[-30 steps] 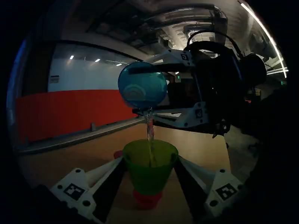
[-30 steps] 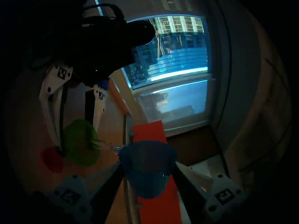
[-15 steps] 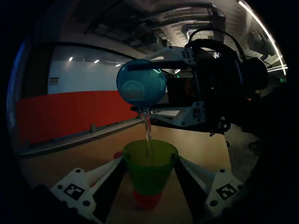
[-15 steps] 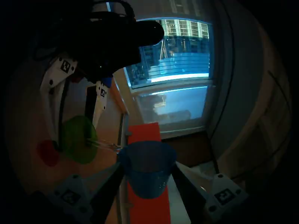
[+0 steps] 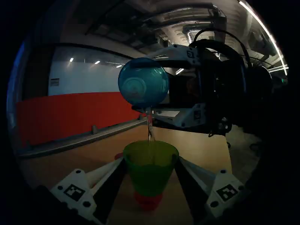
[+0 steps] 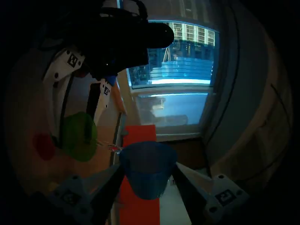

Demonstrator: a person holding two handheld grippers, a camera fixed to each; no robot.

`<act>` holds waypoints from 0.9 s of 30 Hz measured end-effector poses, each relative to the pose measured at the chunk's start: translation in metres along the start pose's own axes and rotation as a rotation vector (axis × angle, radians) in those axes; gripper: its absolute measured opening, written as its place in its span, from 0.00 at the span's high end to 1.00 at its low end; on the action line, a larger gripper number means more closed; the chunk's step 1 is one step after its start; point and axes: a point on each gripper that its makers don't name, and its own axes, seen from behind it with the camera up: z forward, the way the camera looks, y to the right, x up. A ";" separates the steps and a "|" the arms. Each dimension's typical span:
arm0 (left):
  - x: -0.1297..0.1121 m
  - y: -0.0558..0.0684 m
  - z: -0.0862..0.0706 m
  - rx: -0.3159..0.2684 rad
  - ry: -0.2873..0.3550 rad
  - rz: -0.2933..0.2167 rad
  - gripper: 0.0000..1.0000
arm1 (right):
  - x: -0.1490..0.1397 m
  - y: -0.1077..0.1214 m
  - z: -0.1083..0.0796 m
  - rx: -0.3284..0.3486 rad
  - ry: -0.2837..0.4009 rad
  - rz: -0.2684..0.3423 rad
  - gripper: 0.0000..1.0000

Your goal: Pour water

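Blue cup [image 5: 143, 82] is tipped a little further than half a second ago, and the water stream [image 5: 150, 129] falling from its rim has thinned. The right gripper [image 6: 148, 170] has both fingers pressed on the blue cup's sides, holding it above the green cup [image 5: 150, 176]. The left gripper [image 5: 150, 162] clamps the green cup between its fingers, with a red base [image 5: 148, 201] beneath.

- Below the green cup [image 5: 150, 168], a red thing [image 5: 148, 200] is mostly hidden by the cup; what it is cannot be told.
- How full the green cup is cannot be told in the dim light.
- Above the green cup, the blue cup [image 5: 143, 82] shows its underside, so its inside is hidden.
- Up and right of the green cup, the rear of the right hand-held gripper [image 5: 140, 88] is lost in darkness.
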 end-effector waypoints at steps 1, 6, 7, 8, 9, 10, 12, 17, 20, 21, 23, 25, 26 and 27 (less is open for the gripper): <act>0.000 0.000 0.000 0.000 0.000 0.000 0.15 | 0.001 0.000 0.000 -0.001 -0.001 -0.008 0.13; 0.000 -0.001 0.001 -0.001 0.003 -0.002 0.15 | 0.005 0.001 -0.001 -0.006 -0.002 -0.049 0.13; 0.000 0.000 0.001 -0.001 0.003 -0.003 0.15 | 0.007 0.001 -0.001 -0.007 -0.001 -0.055 0.13; 0.000 0.000 0.001 -0.002 0.003 -0.004 0.15 | 0.008 0.001 -0.001 -0.007 0.000 -0.061 0.13; 0.000 0.000 0.002 -0.003 0.003 -0.004 0.15 | 0.009 0.001 -0.001 -0.007 0.001 -0.067 0.13; 0.000 0.000 0.002 -0.003 0.003 -0.005 0.15 | 0.011 0.001 -0.001 -0.008 0.002 -0.072 0.13; 0.000 -0.001 0.002 -0.003 0.003 -0.005 0.15 | 0.014 0.001 -0.001 -0.010 0.004 -0.081 0.13; 0.000 -0.002 0.003 0.000 0.005 -0.008 0.15 | 0.020 -0.001 -0.002 -0.013 0.007 -0.114 0.13; -0.001 -0.004 0.003 0.000 0.006 -0.013 0.15 | 0.023 -0.002 -0.002 -0.014 0.008 -0.137 0.13; -0.001 -0.004 0.003 0.000 0.007 -0.014 0.15 | 0.024 -0.002 -0.002 -0.015 0.009 -0.145 0.13; 0.000 -0.005 0.004 0.001 0.007 -0.015 0.15 | 0.025 -0.002 -0.001 -0.018 0.010 -0.162 0.13; 0.000 -0.005 0.004 0.002 0.008 -0.016 0.15 | 0.026 -0.001 -0.001 -0.020 0.011 -0.173 0.13; 0.000 -0.006 0.004 0.002 0.008 -0.016 0.15 | 0.026 -0.001 0.000 -0.021 0.012 -0.176 0.13; 0.000 -0.006 0.004 0.002 0.008 -0.017 0.15 | 0.026 -0.001 0.000 -0.021 0.012 -0.180 0.13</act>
